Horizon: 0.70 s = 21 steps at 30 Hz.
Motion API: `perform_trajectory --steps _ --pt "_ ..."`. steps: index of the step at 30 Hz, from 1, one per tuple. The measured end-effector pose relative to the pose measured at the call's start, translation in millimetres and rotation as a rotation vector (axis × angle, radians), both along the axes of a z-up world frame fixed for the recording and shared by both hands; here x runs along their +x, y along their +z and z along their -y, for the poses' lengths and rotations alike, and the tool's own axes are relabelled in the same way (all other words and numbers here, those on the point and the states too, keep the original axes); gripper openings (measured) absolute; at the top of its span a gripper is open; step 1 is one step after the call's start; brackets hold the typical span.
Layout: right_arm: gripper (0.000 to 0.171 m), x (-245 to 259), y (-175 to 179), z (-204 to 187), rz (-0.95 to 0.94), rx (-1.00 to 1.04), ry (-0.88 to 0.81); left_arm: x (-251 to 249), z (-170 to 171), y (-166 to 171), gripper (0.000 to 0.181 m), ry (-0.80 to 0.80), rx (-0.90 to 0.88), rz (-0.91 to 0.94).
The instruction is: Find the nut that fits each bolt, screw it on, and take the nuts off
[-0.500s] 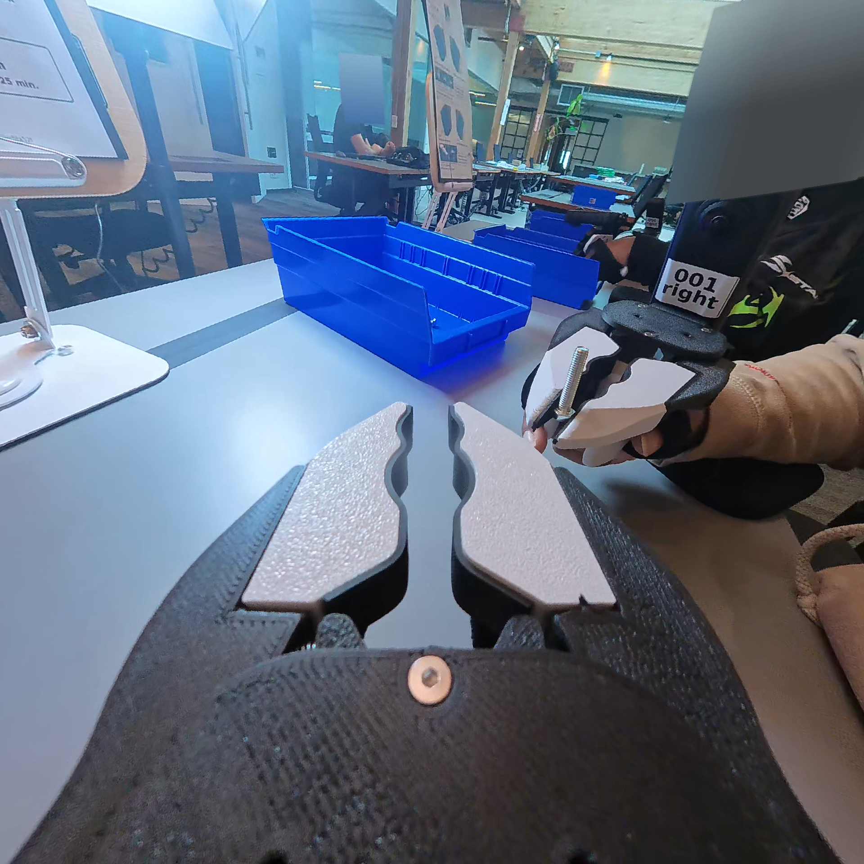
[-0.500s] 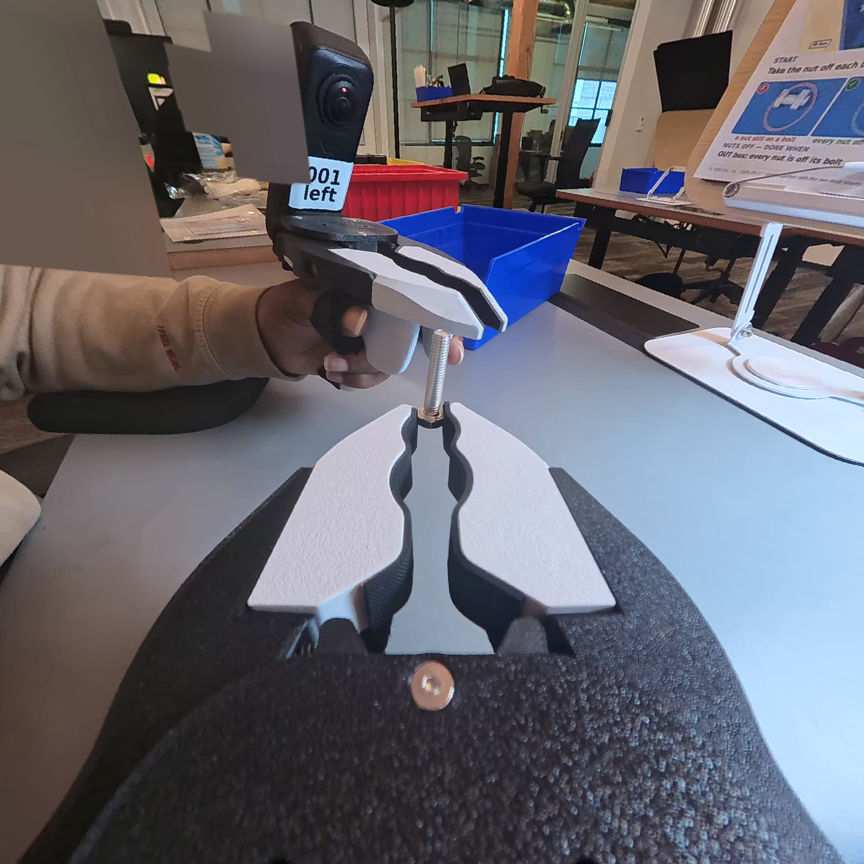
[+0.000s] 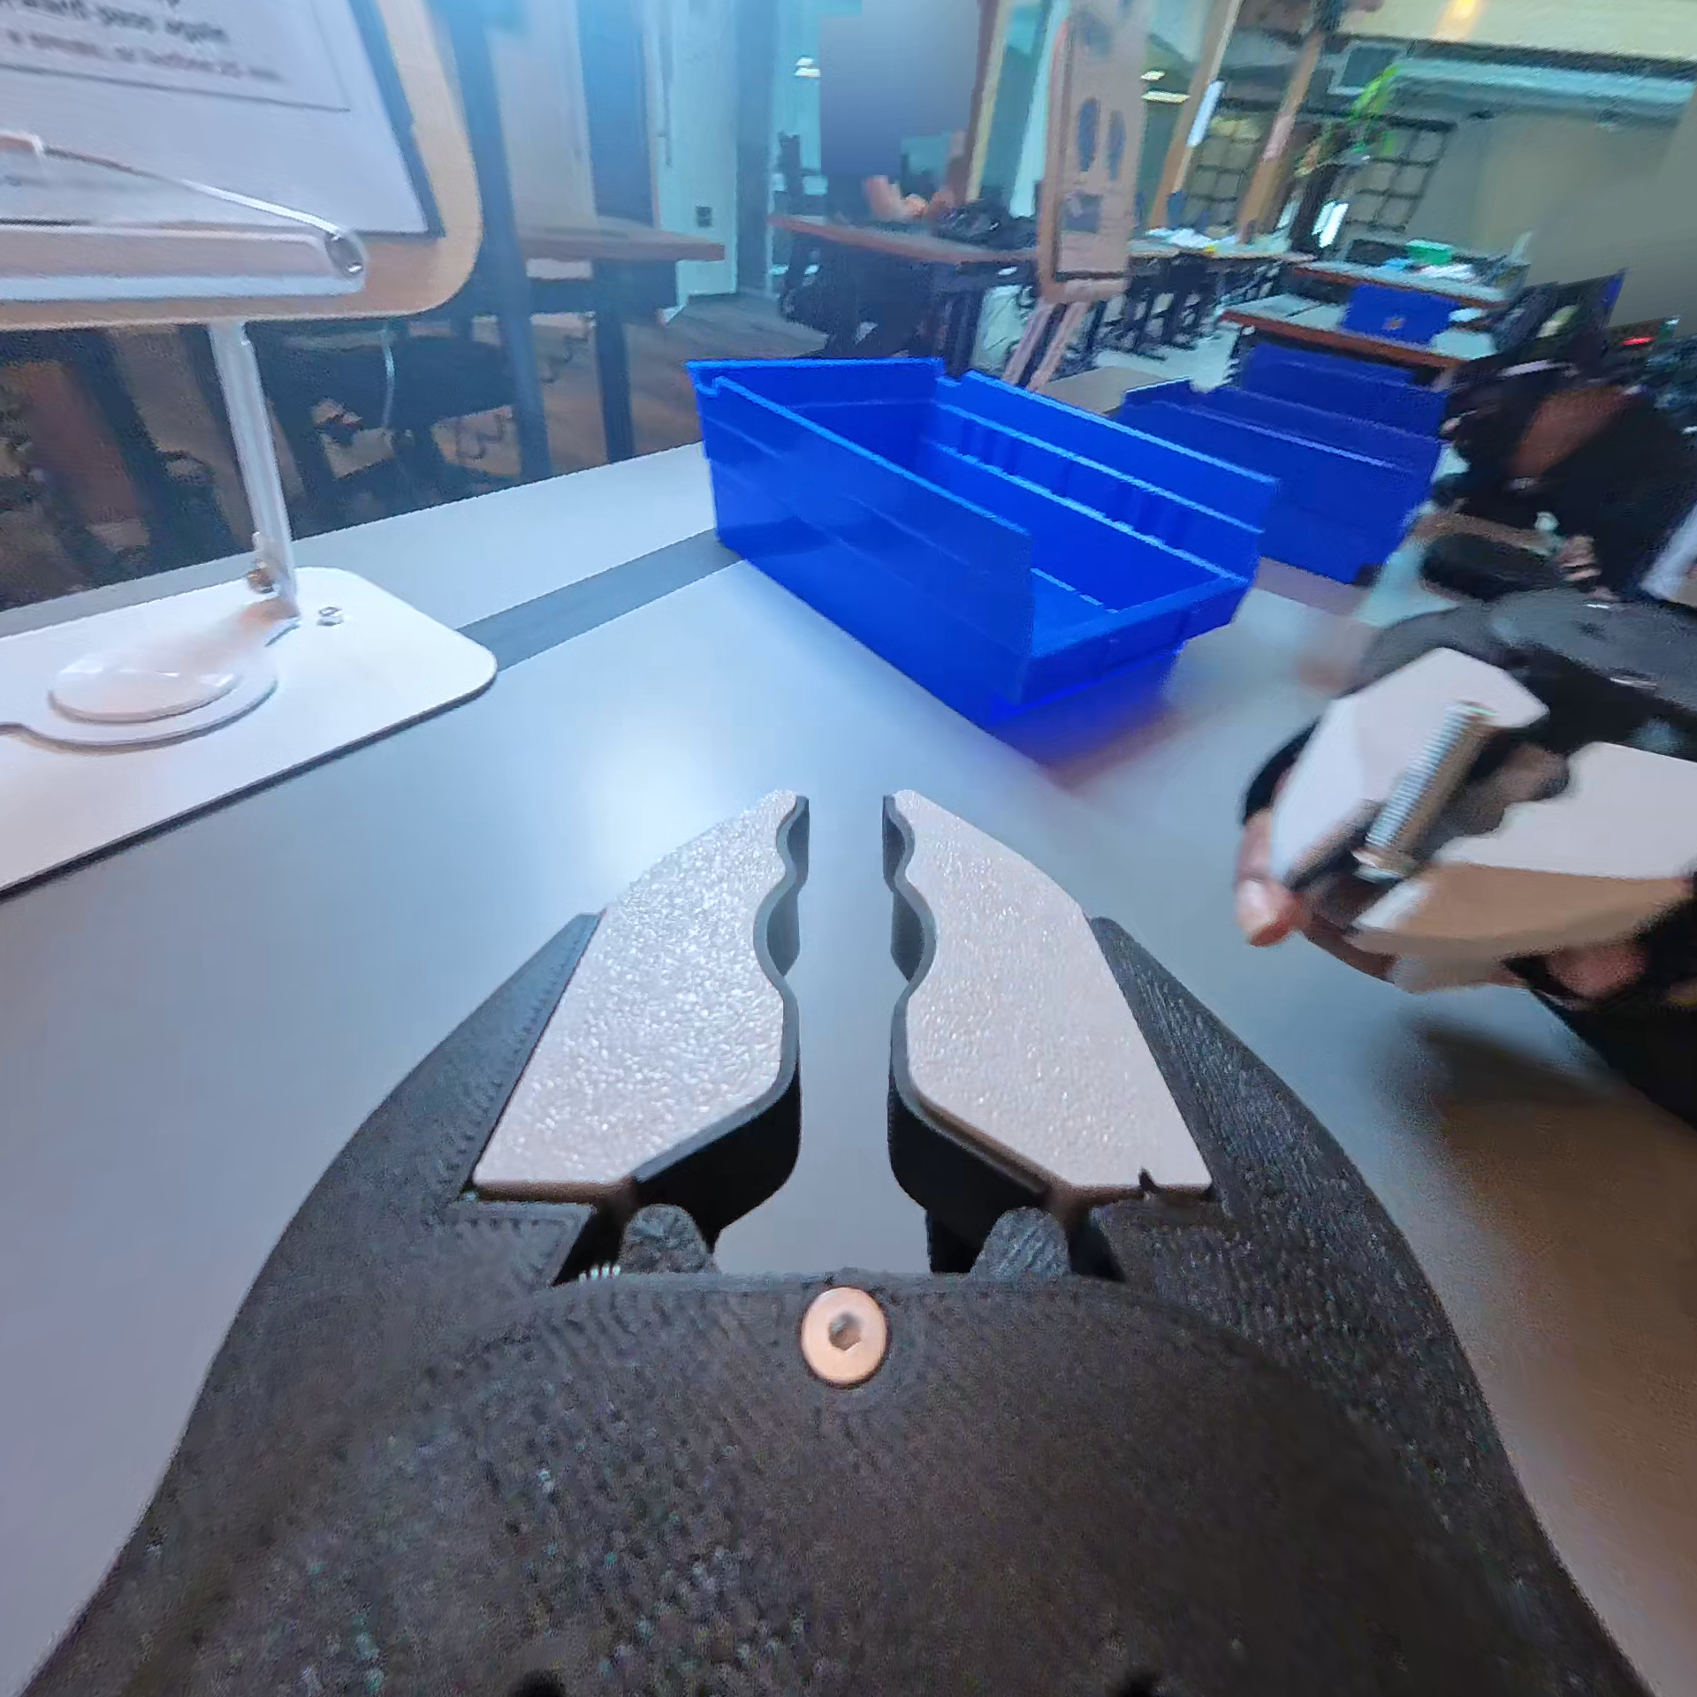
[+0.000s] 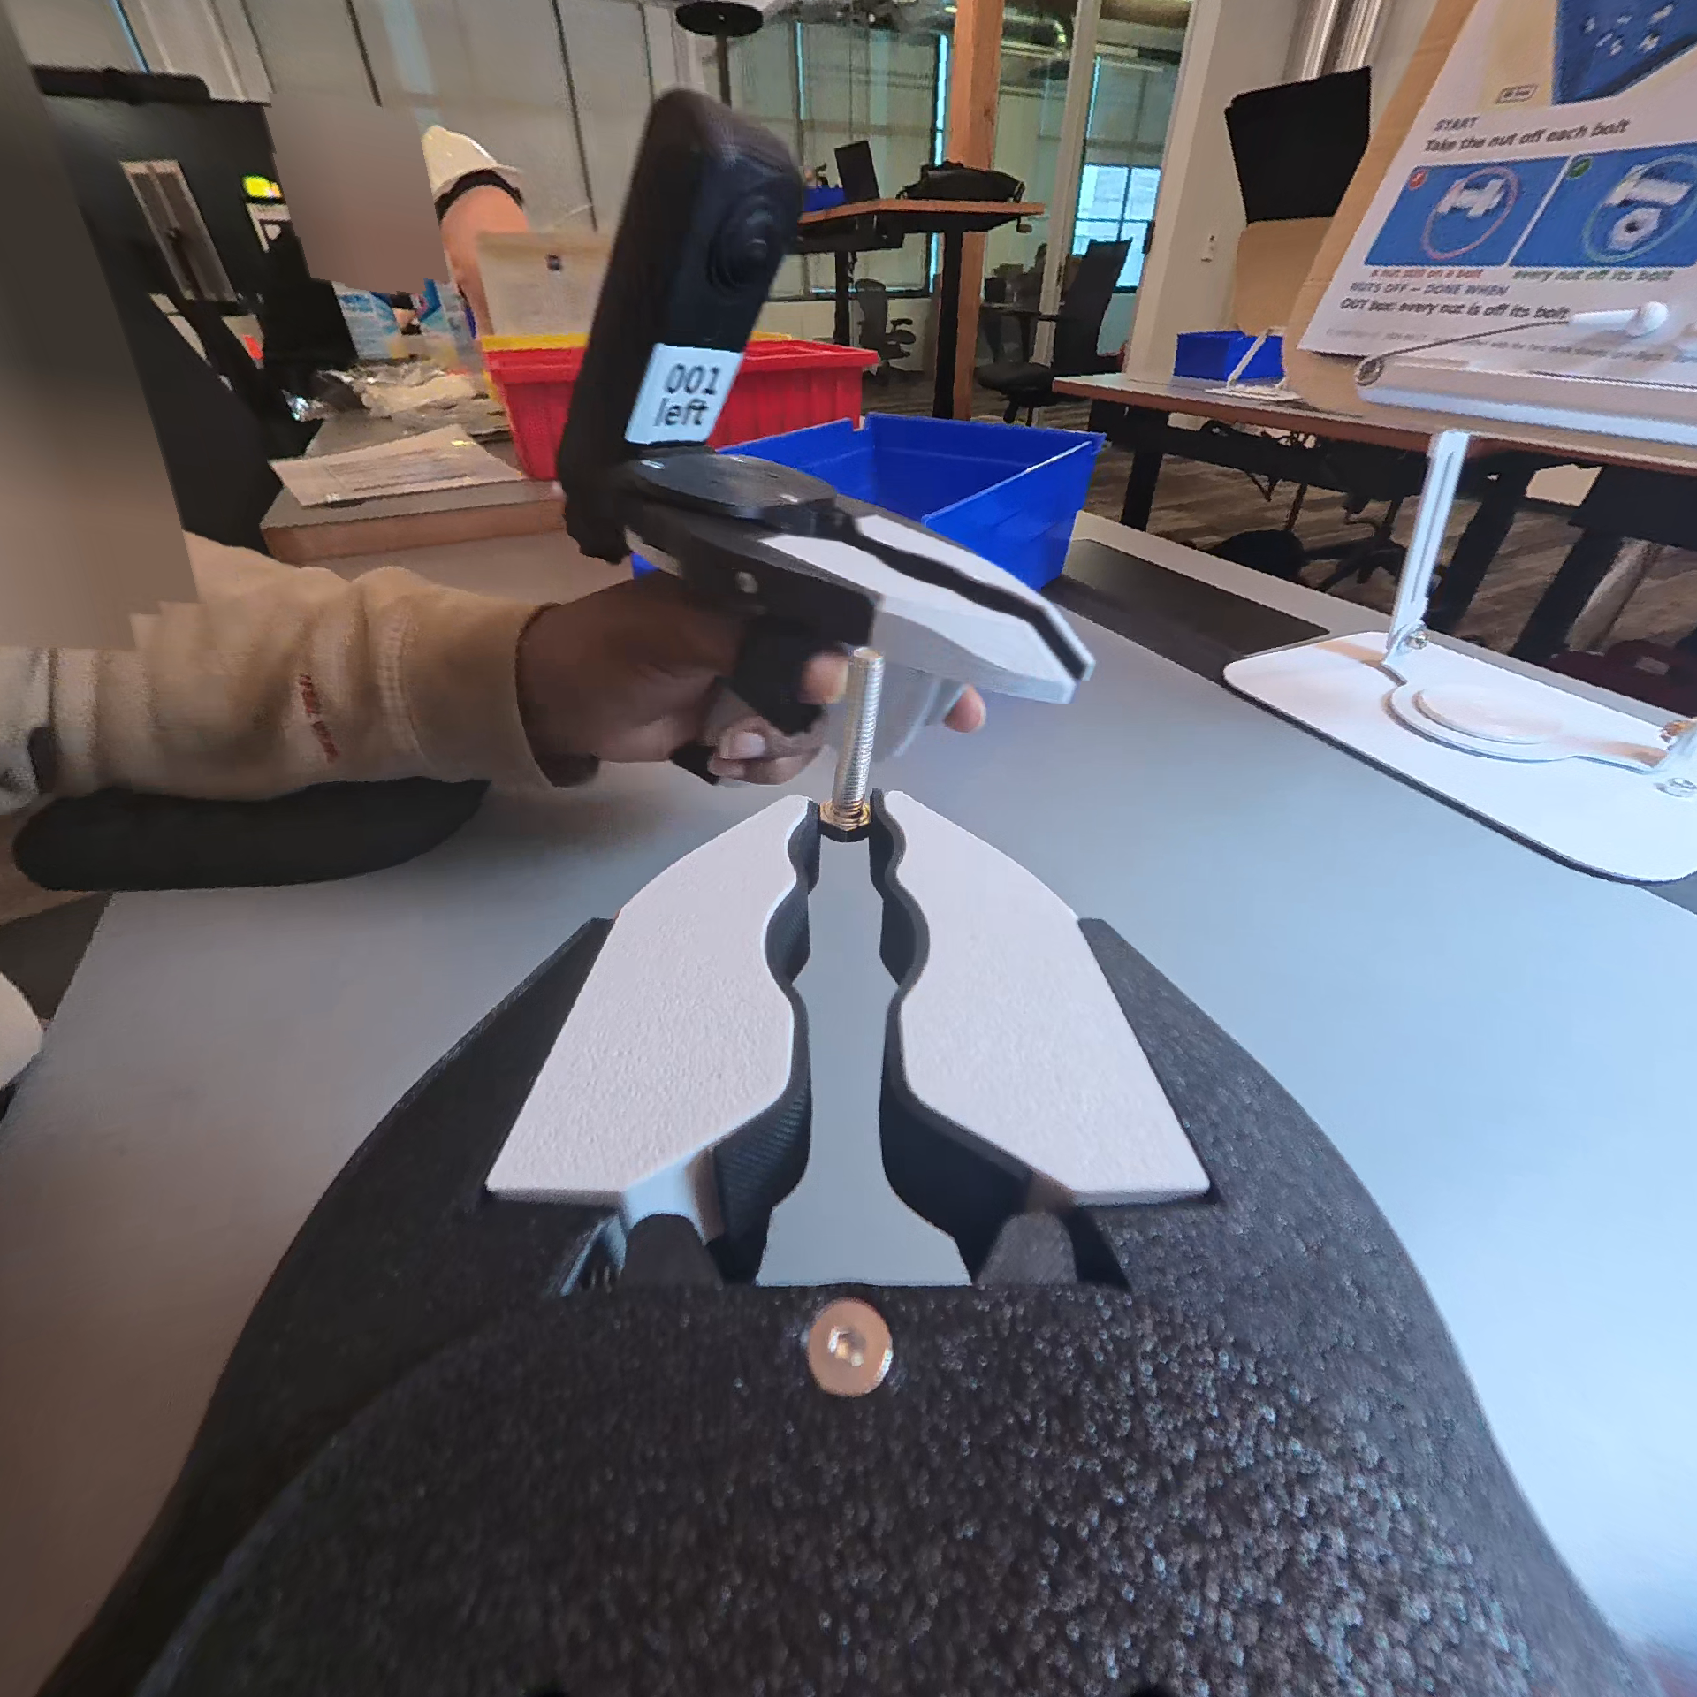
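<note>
In the left wrist view, the left gripper (image 3: 845,822) hangs over the bare grey table (image 3: 386,918) with its fingers parted by a narrow slot and nothing between them; no nut is visible in it or on the table. Off to the right, somewhat blurred, the right gripper (image 3: 1377,863) pinches the bolt (image 3: 1419,794) near its head, the threaded shank leaning up and away. The blue bin (image 3: 973,542) sits farther back, near the middle of the table, and the little of its floor that shows looks bare. In the right wrist view, the right gripper's fingers (image 4: 707,992) are drawn close together, clamped on the bolt's head end at the very tips, and the shank stands nearly upright just below the left gripper's underside. No nut shows on the bare thread, so the step in hand appears to be either fetching a nut or setting the bolt down. To do it well, the right gripper should keep the shank upright and steady, since the hold is only at the fingertips and could twist.
</note>
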State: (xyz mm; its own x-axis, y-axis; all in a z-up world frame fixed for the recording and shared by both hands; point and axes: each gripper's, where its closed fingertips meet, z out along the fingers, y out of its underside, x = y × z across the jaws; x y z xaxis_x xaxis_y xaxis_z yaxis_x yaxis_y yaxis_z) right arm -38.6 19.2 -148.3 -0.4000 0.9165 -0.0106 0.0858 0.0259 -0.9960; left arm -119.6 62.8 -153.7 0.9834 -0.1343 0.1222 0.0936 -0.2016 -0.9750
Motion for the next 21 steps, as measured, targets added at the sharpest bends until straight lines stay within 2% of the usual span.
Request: perform_trajectory --steps 6,13,17,21 --pt "0.01 -1 1 -16 0.005 -0.015 -0.055 -63 -72 -17 0.015 0.222 -0.091 -0.085" --pt "0.01 -1 6 -35 -0.004 -0.002 -0.111 -140 -171 -50 0.027 0.521 -0.243 -0.024" --pt "0.01 4 18 -50 -0.032 0.001 -0.149 -169 -204 -62 0.029 0.665 -0.27 0.004" --pt "0.01 11 31 -60 -0.06 -0.008 -0.163 -183 -221 -73 0.031 0.739 -0.342 -0.065"
